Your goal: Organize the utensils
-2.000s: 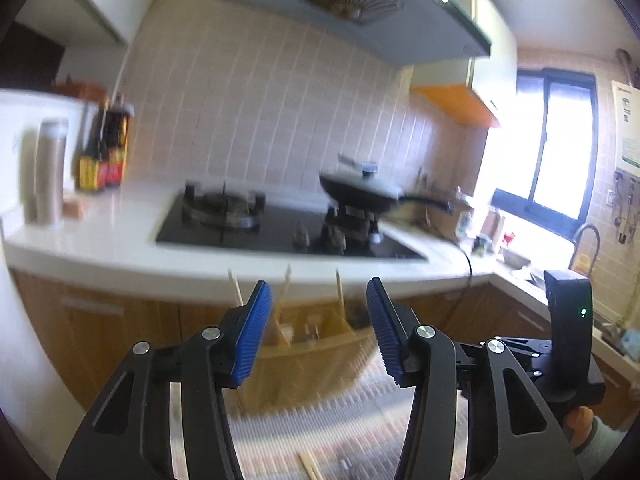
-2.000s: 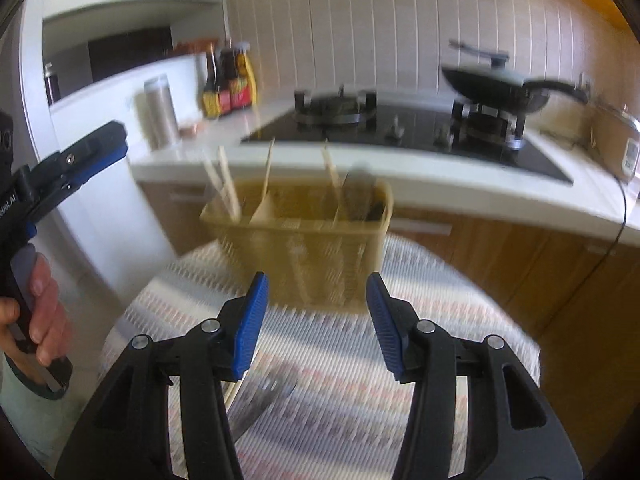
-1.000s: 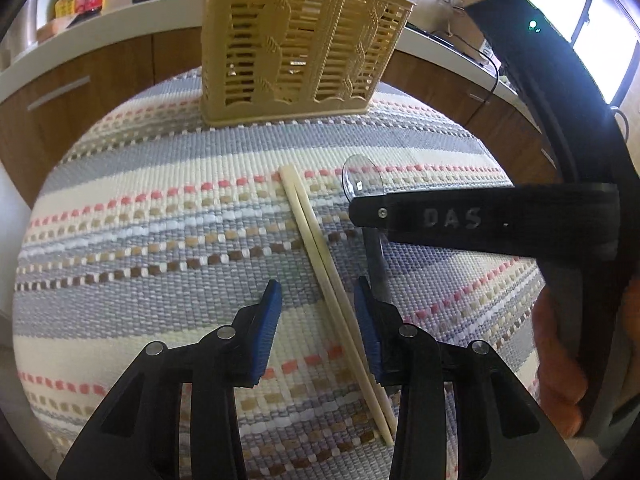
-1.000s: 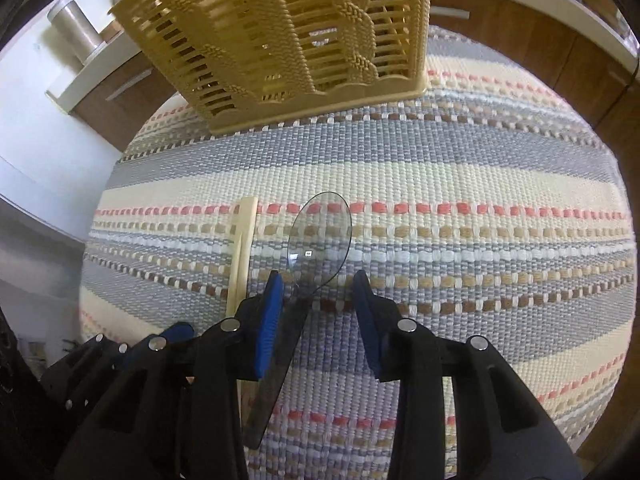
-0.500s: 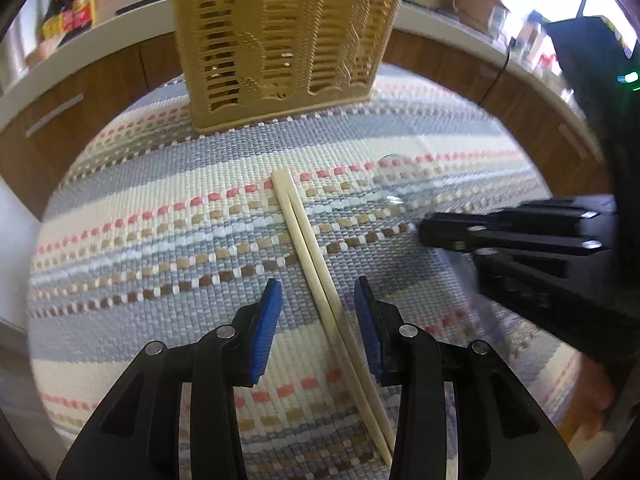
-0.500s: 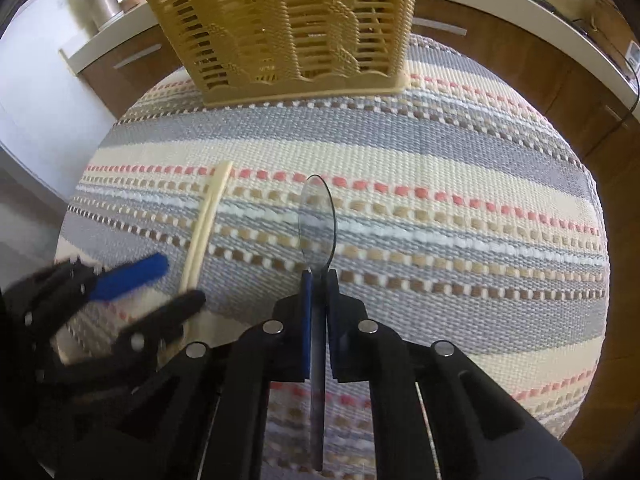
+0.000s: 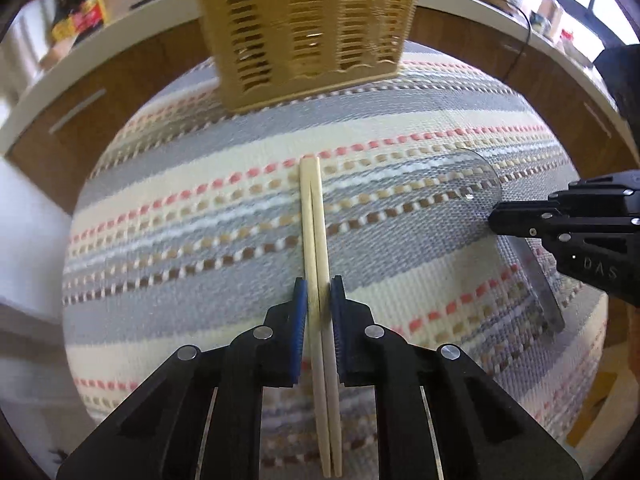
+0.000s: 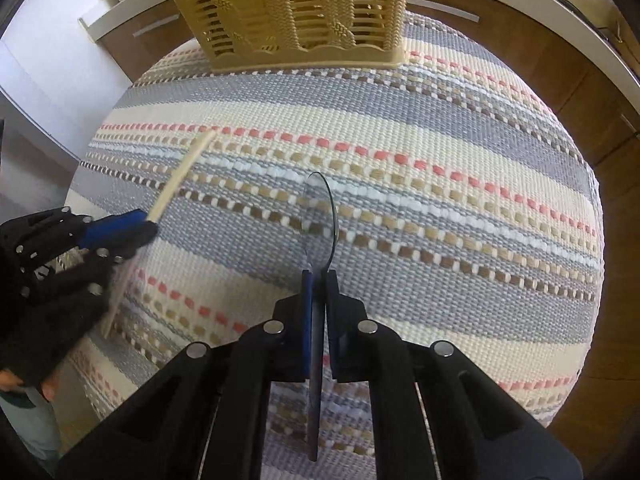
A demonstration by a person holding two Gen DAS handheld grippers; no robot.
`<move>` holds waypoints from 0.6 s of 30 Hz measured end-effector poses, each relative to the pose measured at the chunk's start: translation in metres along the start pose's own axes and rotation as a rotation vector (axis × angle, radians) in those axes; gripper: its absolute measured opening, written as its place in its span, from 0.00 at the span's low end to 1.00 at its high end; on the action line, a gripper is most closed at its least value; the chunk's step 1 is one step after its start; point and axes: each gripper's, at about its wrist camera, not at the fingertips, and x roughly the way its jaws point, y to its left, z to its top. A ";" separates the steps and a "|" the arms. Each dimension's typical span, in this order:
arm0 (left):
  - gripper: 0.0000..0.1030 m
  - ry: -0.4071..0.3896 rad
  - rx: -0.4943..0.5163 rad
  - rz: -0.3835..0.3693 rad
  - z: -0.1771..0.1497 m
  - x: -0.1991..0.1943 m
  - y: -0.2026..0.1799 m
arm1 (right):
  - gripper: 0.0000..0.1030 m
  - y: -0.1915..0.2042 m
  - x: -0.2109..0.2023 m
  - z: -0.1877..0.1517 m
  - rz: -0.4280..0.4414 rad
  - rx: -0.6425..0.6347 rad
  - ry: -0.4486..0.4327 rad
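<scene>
My left gripper (image 7: 319,286) is shut on a pair of pale wooden chopsticks (image 7: 312,216) that lie on the striped woven mat (image 7: 180,208). My right gripper (image 8: 319,273) is shut on the dark handle of a clear plastic spoon (image 8: 320,216), bowl pointing forward and turned on edge just above the mat. The right gripper also shows in the left wrist view (image 7: 496,220) with the spoon bowl (image 7: 468,180). The left gripper shows in the right wrist view (image 8: 140,226) with the chopsticks (image 8: 180,176). A yellow slotted utensil basket (image 7: 308,20) stands at the mat's far edge.
The mat covers a round table (image 8: 576,320). Behind the basket (image 8: 296,8) runs a white countertop (image 7: 100,44) over wooden cabinets (image 8: 560,80). Sauce bottles (image 7: 80,4) stand at the far left, and a cable (image 7: 520,36) runs along the counter at the right.
My left gripper has closed on the chopsticks and straightened them. My right gripper, shut on the spoon since half a second ago, has moved right and away from the left one.
</scene>
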 end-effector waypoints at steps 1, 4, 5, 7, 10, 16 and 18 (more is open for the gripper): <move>0.10 0.003 -0.010 -0.007 0.000 -0.001 0.003 | 0.05 0.000 0.000 -0.001 0.007 -0.001 0.001; 0.11 -0.015 -0.020 -0.086 -0.002 -0.006 0.009 | 0.06 -0.002 -0.003 -0.001 -0.010 0.012 -0.010; 0.15 -0.010 -0.016 -0.114 -0.007 -0.006 0.011 | 0.06 -0.002 -0.005 0.000 -0.009 0.013 -0.006; 0.27 0.015 -0.001 -0.142 -0.007 -0.006 0.013 | 0.10 -0.006 -0.007 0.000 0.001 0.029 -0.001; 0.29 0.049 0.013 -0.172 0.001 -0.003 0.017 | 0.24 -0.013 -0.011 -0.002 0.033 0.045 0.018; 0.27 0.146 0.014 -0.239 0.014 0.007 0.027 | 0.29 -0.016 -0.007 0.001 0.067 0.094 0.059; 0.27 0.172 0.021 -0.242 0.017 0.010 0.026 | 0.29 -0.014 -0.006 0.003 0.056 0.093 0.071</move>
